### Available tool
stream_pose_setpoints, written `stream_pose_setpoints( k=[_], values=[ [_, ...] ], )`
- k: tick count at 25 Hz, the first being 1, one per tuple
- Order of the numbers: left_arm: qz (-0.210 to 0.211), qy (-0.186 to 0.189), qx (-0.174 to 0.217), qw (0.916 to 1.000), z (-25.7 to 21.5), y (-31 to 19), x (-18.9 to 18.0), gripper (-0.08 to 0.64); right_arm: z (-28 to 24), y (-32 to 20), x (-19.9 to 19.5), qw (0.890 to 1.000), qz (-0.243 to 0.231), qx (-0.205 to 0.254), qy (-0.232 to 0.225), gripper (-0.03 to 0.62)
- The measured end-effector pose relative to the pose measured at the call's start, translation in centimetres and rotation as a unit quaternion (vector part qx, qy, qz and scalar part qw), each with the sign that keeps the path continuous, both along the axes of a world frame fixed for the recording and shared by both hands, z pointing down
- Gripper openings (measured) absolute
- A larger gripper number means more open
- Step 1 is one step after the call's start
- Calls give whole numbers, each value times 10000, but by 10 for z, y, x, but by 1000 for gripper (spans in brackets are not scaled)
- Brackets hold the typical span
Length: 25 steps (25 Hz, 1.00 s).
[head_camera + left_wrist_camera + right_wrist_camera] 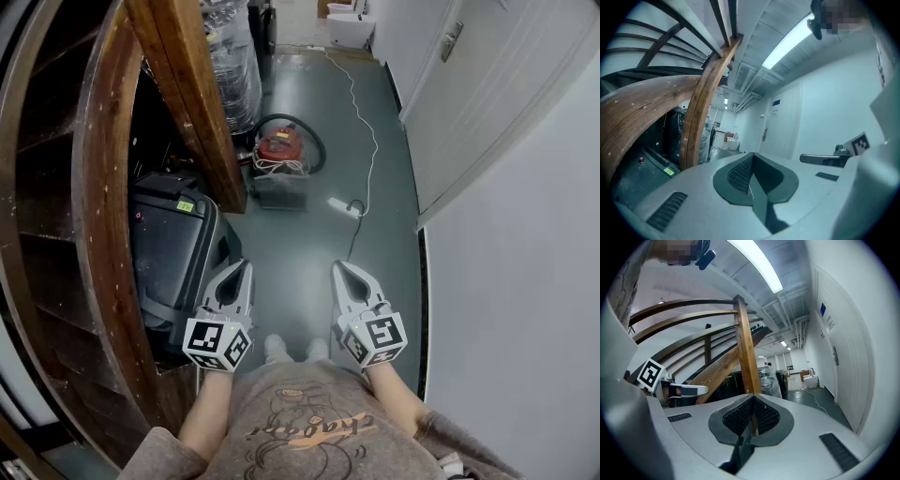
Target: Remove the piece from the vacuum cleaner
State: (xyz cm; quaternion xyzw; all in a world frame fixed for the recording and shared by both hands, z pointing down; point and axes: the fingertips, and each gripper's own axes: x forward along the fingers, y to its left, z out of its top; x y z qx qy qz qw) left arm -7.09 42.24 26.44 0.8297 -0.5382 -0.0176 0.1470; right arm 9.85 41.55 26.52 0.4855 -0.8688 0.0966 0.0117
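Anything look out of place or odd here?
Nothing damaged or spilled. A white cable snakes loose down the corridor floor to a power strip lying mid-floor near the red vacuum cleaner: a possible trip hazard.

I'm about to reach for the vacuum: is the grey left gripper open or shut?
Shut and empty: in the left gripper view, the grey left gripper has its dark ribbed pads meeting along one seam, with nothing between them.

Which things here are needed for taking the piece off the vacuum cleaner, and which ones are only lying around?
For the job:
- vacuum cleaner
- its hose
- left gripper, shut and empty
- right gripper, shut and empty

Only lying around:
- power strip
- white cable
- black machine
- stairs
- door
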Motion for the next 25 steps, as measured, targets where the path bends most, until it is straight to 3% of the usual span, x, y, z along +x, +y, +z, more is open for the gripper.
stream_pose_setpoints(
  k=[10,25],
  values=[
    [96,52,5,9999,-2,-7,-8,0,-3,-2,-13,9999,37,-20,-165,-11],
    [506,58,-2,9987,13,-25,-38,0,10,-6,-39,9992,410,7,41,-9]
  ],
)
